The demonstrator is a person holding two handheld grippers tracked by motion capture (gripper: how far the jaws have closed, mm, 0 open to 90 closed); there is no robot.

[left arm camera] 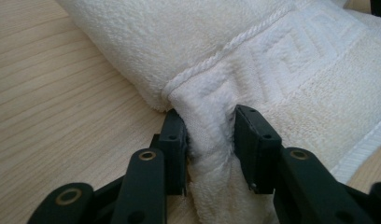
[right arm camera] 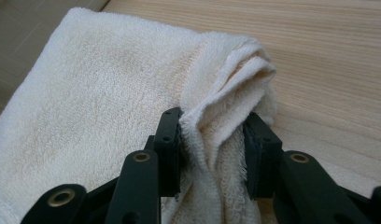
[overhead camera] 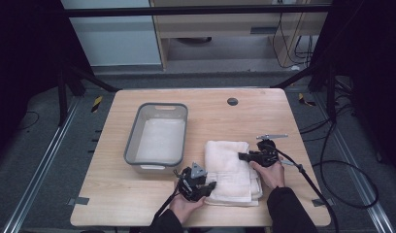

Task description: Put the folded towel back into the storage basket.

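Left tongs [overhead camera: 209, 186] and right tongs [overhead camera: 242, 156] each pinch a fold of the towel [overhead camera: 230, 170]. Unequal lifting could let a thin fold slip free onto the bench [overhead camera: 138, 204].

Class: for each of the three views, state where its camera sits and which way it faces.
High view: above the person's side, facing forward and down on the table; both hands, left gripper and right gripper show.
Left gripper view: rides that gripper, facing along jaws pinching the towel.
Right gripper view: likewise, jaws pinching bunched folds.
Shared: the towel.
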